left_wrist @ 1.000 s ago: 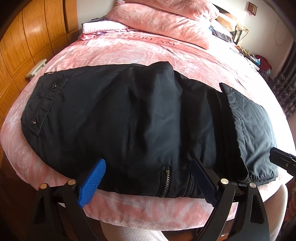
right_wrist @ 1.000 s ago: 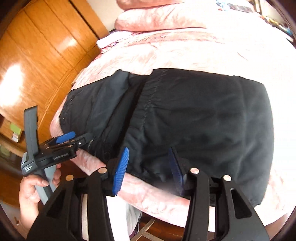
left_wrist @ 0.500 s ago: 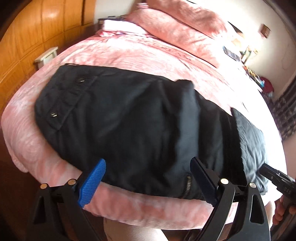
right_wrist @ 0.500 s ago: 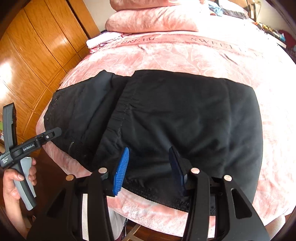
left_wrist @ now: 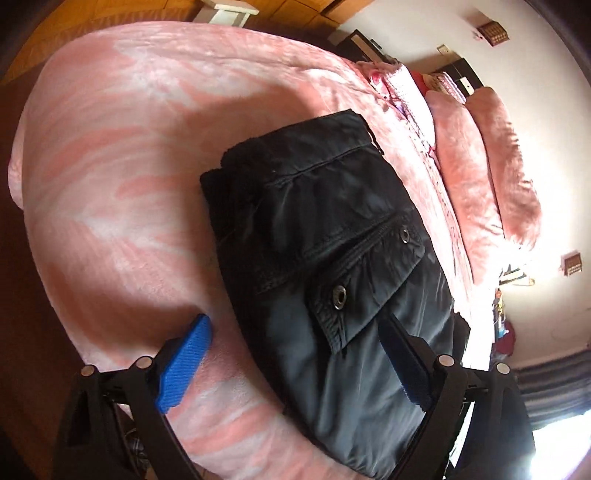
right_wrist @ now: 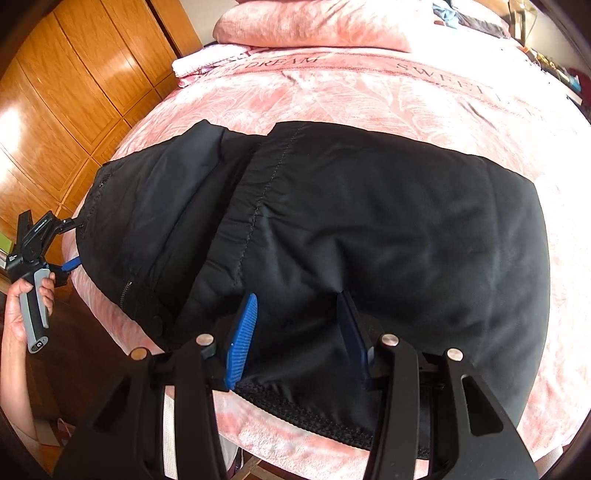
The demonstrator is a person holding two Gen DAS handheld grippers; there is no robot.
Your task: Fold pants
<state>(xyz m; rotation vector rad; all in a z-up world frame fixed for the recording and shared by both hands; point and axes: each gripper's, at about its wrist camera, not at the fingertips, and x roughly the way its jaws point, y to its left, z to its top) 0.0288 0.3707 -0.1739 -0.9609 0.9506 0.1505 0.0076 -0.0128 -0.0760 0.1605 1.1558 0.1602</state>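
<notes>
Black pants lie folded across the pink bed, one layer turned over the other. From the left wrist view the pants run away lengthwise, with a snap pocket flap on top. My left gripper is open and wide: one pad over the pink cover, the other over the cloth. The right wrist view shows this left gripper at the pants' left end, held by a hand. My right gripper is open just above the pants' near hem, with nothing pinched between its fingers.
Pink pillows and a folded white towel lie at the head of the bed. A wooden wardrobe stands along the left side. Clutter sits at the far right edge. Dark floor lies beside the bed's corner.
My left gripper has swung round to the left end of the pants and rolled, so it now looks along their length. My right gripper has sunk slightly toward the near hem.
</notes>
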